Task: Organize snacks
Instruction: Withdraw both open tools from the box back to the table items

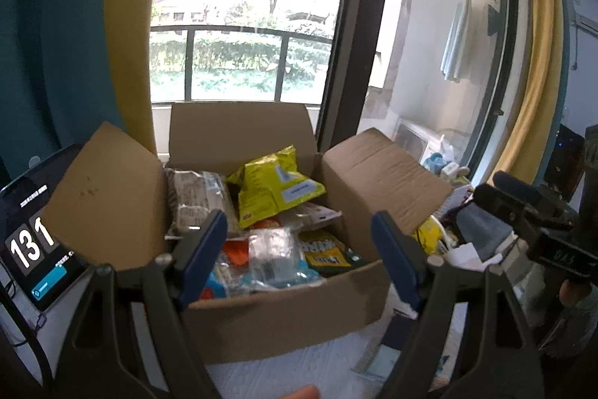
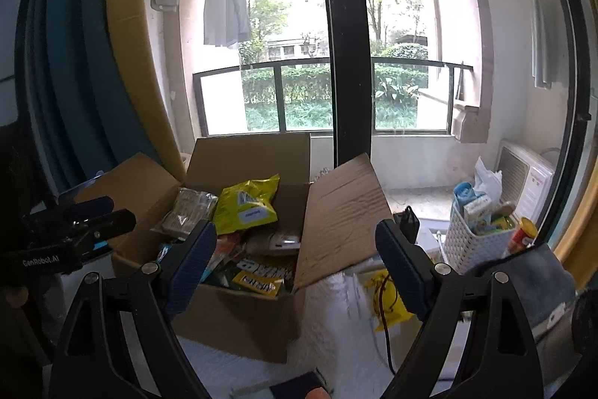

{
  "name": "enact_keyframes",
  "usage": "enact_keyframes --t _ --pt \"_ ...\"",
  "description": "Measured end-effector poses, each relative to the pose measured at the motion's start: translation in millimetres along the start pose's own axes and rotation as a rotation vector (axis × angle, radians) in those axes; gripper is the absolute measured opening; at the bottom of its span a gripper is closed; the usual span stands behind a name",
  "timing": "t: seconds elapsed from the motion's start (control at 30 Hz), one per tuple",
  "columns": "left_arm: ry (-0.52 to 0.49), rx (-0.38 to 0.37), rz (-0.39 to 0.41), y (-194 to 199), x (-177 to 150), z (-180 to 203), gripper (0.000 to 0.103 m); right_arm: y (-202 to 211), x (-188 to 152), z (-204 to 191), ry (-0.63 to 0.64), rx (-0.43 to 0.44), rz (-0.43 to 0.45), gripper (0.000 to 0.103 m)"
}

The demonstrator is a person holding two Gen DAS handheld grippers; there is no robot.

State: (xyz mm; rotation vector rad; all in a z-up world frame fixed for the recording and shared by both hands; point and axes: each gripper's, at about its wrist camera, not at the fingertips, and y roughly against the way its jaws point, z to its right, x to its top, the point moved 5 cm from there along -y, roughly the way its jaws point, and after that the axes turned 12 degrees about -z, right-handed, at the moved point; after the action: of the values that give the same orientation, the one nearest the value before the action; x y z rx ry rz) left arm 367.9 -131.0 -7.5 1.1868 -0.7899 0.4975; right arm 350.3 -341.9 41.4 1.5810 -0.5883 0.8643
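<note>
Blue-padded fingers (image 1: pixel 203 249) of the left gripper (image 1: pixel 299 249) are filling the near foreground of the left wrist view, standing wide apart with nothing between the pads. Right gripper (image 2: pixel 295 253) is showing likewise in its own view: jaws spread wide, empty.

Item one: brown corrugated cardboard box (image 1: pixel 284 316), flaps standing open, sitting on a white textured cloth (image 2: pixel 336 309). It is lying directly ahead of and below the left claw, and ahead and to the left of the right claw.

Item two: crinkled yellow foil chip bag (image 1: pixel 276 187), resting on top of the heap toward the far side of the box, beyond the left fingertips. Its long axis is running roughly left-near to right-far, tilted up at the back.

Item three: clear plastic packet (image 1: pixel 274 249), lying just past the left claw, between its fingers as framed. Beside it to the right, a green and yellow printed pouch (image 1: pixel 329 253); far left, a grey-printed transparent pack (image 1: pixel 194 197).

Item four: white perforated plastic basket (image 2: pixel 474 242), holding cartons and a can, standing to the right of the right claw, well apart from the box.

Judgement: left claw is sitting nearer and squarer to the box contents; right claw is sitting nearer the basket. Nothing is being gripped yet.
</note>
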Motion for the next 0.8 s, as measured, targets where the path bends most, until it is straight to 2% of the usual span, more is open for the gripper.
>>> enact_keyframes --t 0.4,0.8 --pt "-0.015 -0.039 0.013 32 -29 18 0.081 29 -40 -6 -0.017 -0.011 -0.036 0.089" --pt "-0.007 -0.062 -0.022 42 -68 30 0.081 28 -104 3 -0.071 -0.016 -0.139 0.089"
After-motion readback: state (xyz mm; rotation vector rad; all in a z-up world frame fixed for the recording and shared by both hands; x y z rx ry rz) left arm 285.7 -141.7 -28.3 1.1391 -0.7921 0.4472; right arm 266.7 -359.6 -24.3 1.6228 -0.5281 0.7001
